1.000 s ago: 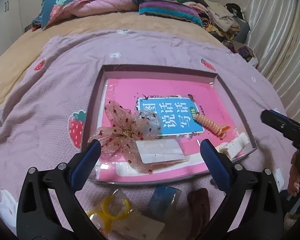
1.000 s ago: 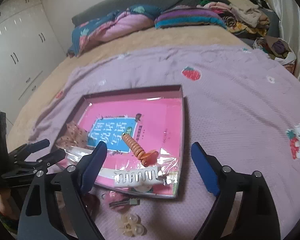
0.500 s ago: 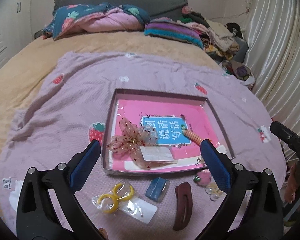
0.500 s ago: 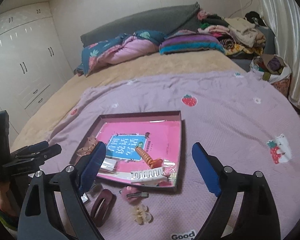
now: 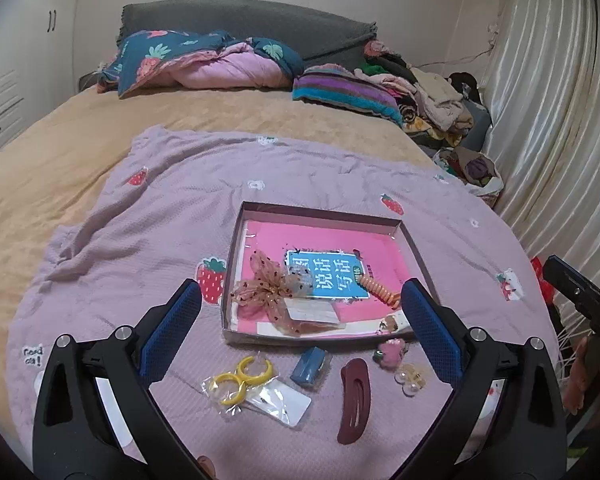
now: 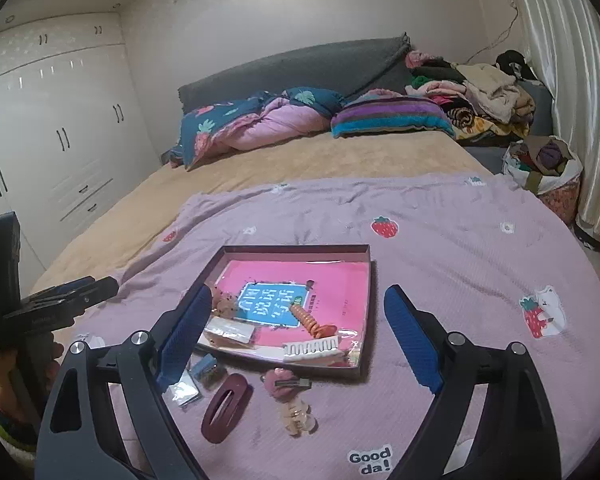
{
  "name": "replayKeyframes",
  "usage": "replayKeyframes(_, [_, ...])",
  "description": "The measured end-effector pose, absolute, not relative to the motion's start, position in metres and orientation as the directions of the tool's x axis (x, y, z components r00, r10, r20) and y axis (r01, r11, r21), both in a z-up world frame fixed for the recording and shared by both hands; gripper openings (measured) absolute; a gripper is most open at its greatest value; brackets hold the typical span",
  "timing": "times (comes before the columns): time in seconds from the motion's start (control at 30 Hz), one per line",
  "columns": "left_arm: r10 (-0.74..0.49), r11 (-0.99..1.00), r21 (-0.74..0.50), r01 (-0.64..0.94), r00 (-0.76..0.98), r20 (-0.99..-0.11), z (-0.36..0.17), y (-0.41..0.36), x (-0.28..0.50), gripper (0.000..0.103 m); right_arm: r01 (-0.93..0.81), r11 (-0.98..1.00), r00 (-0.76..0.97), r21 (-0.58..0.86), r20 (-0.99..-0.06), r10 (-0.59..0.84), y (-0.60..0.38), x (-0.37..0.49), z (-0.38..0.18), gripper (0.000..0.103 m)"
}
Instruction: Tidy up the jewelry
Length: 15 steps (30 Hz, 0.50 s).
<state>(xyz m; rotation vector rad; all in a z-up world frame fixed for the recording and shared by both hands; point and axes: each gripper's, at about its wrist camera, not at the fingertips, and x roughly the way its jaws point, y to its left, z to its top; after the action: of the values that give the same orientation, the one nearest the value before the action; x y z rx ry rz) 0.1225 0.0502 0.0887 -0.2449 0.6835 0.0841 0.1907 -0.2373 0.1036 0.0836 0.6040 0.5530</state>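
A shallow box (image 5: 256, 216) (image 6: 366, 248) lined with a pink sheet lies on the lilac blanket. In it are a sheer dotted bow (image 5: 266, 290), an orange spiral hair tie (image 5: 382, 290) (image 6: 310, 322) and a white comb clip (image 6: 312, 348). In front of the box lie yellow earrings in a bag (image 5: 240, 376), a blue packet (image 5: 309, 364), a maroon hair clip (image 5: 354, 400) (image 6: 224, 406), a pink clip (image 6: 284, 384) and a clear clip (image 6: 298, 420). My left gripper (image 5: 300, 328) and right gripper (image 6: 298, 336) hover above them, both open and holding nothing.
The lilac strawberry blanket (image 5: 160, 208) covers a tan bed (image 5: 80, 132). Bedding and pillows (image 6: 260, 120) are piled at the headboard, clothes (image 6: 480, 96) at the far right. Curtains (image 5: 560, 120) hang on the right and a white wardrobe (image 6: 48, 128) stands on the left.
Both grippers have risen and drawn back from the box, so it looks smaller and the loose items in front of it have come into view. Their jaws stay wide apart.
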Motion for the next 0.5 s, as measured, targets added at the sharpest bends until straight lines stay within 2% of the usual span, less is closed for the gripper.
replayKeyframes(0.5, [0.026,0.963,-0.194,-0.185,0.784,-0.62,0.09,0.059,0.089,0.093,-0.511,0.835,0.678,0.203,-0.501,0.537,-0.231,0.154,0.107,0.087])
